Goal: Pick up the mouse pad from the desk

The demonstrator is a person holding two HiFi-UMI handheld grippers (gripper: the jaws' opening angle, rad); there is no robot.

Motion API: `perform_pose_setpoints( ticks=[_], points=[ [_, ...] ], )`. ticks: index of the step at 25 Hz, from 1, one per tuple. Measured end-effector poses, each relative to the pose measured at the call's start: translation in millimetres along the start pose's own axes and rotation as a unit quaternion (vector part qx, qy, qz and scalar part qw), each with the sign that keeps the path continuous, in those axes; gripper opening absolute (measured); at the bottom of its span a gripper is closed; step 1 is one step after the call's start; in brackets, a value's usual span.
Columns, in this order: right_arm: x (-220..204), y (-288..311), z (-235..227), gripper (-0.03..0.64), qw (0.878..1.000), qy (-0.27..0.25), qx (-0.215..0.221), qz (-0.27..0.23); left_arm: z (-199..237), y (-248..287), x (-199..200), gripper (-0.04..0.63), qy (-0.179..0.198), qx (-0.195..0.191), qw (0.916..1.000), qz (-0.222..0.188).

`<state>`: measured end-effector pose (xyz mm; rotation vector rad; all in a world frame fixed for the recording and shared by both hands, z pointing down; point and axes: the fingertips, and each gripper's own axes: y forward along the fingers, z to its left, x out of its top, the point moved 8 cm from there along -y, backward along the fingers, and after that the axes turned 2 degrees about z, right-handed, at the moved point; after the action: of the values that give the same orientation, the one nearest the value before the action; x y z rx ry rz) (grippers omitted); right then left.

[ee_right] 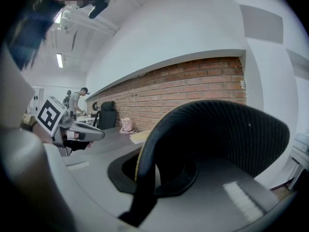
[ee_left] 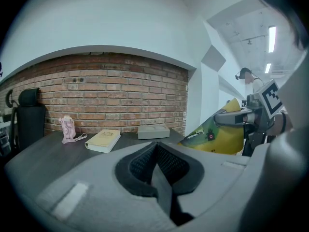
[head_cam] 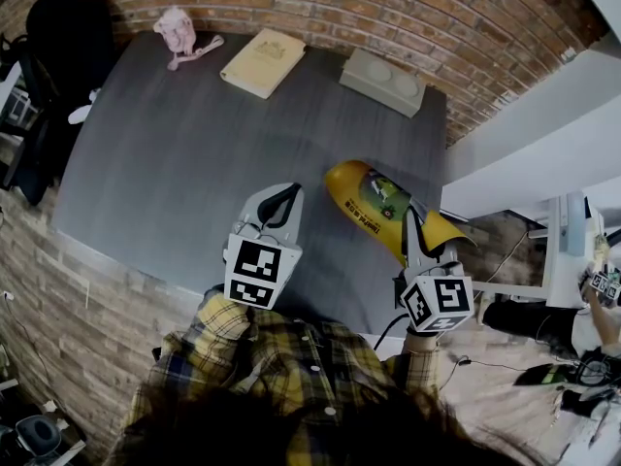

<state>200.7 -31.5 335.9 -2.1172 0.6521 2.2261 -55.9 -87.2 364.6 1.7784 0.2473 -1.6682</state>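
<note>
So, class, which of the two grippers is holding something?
The right gripper, clamped on the yellow mouse pad; the left gripper is shut with nothing in it.

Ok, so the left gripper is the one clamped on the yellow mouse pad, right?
No, it's the right gripper that is clamped on the yellow mouse pad; the right gripper view shows the pad's edge between its jaws. The left gripper is shut on nothing.
</note>
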Motion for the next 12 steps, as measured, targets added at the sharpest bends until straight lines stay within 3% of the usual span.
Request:
perform_pose_setpoints(
  ticks=[12],
  points=[
    [-0.7, 2.3, 1.1, 0.014, 1.0, -0.002, -0.004, 0.001, 4.5, 1.0, -0.7, -0.005, -0.003, 0.0, 1.0, -0.001]
  ],
)
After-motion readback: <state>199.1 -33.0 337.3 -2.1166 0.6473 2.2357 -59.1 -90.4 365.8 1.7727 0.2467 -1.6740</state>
